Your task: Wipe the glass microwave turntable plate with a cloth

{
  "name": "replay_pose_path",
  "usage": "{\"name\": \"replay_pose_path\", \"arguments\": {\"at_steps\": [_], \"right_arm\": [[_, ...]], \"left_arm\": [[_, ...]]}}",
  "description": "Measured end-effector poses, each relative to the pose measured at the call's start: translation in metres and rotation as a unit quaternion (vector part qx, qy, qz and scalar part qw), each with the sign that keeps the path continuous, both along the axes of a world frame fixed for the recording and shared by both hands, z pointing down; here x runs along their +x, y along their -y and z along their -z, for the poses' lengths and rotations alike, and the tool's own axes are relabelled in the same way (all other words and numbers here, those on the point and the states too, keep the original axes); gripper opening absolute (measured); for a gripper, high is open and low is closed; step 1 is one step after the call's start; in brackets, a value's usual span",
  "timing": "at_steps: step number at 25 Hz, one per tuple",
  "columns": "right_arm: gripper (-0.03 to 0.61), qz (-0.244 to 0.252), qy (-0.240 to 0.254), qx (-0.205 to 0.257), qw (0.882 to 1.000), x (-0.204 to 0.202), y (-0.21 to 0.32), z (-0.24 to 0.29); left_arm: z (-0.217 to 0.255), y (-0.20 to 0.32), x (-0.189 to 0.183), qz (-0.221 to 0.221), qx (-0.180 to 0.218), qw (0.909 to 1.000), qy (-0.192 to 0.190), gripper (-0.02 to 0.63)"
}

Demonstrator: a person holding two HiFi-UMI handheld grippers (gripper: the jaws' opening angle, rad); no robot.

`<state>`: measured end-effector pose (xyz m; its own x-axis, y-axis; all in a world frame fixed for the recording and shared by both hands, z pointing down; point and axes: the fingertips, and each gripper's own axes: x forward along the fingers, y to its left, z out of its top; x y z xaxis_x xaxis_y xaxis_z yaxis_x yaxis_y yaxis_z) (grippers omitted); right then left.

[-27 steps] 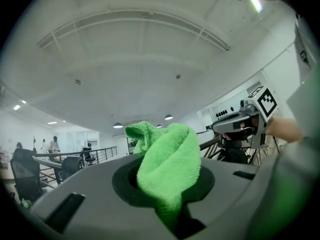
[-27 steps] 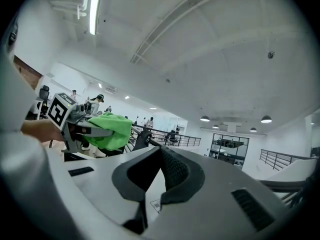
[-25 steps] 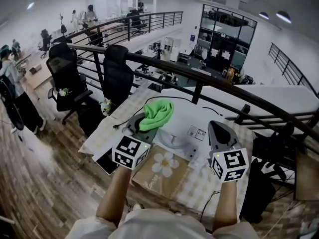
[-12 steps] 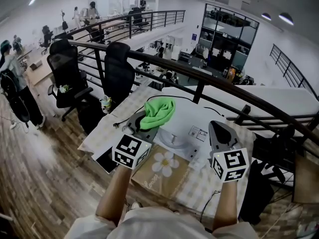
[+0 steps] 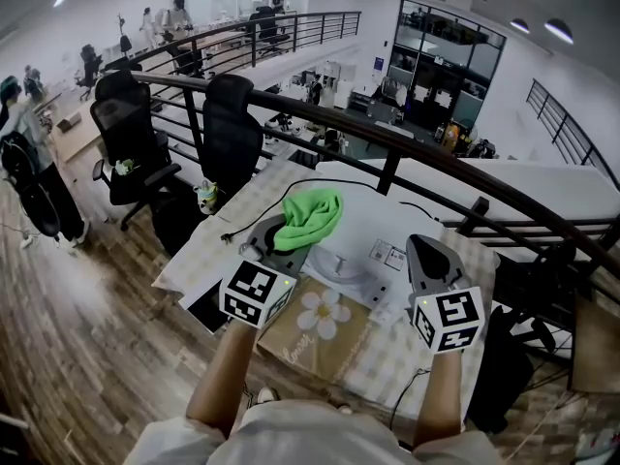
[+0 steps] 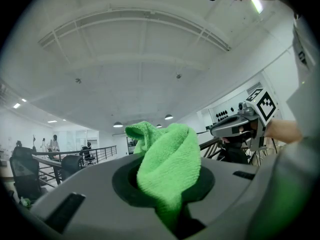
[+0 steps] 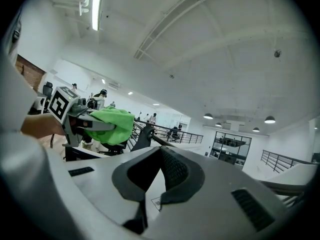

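Railing (image 5: 320, 119) runs across behind the work area. Surface (image 5: 383, 223) is white on top, with checked cloth at its edges. Brown package with a daisy print (image 5: 320, 323) lies at the near edge. Glass turntable plate (image 5: 339, 263) sits flat on the white area just beyond the package, between the two grippers, with nothing touching it. Left gripper (image 5: 276, 245) is held above the surface to the plate's left, its fingers clamped on a bunched green cloth (image 6: 167, 166) that stands up clear of the plate. Right gripper (image 5: 419, 247) is to the plate's right, fingers together with nothing between them.
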<state>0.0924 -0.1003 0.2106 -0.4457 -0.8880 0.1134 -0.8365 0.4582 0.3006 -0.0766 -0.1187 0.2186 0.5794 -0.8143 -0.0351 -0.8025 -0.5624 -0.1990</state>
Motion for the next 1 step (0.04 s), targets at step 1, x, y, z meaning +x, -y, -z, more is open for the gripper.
{"name": "replay_pose_path", "arguments": {"at_steps": [1], "right_arm": [[0.012, 0.0, 0.0, -0.001, 1.0, 0.0, 0.0007, -0.0012]], "left_arm": [[-0.0014, 0.0005, 0.0, -0.001, -0.001, 1.0, 0.0, 0.08]]}}
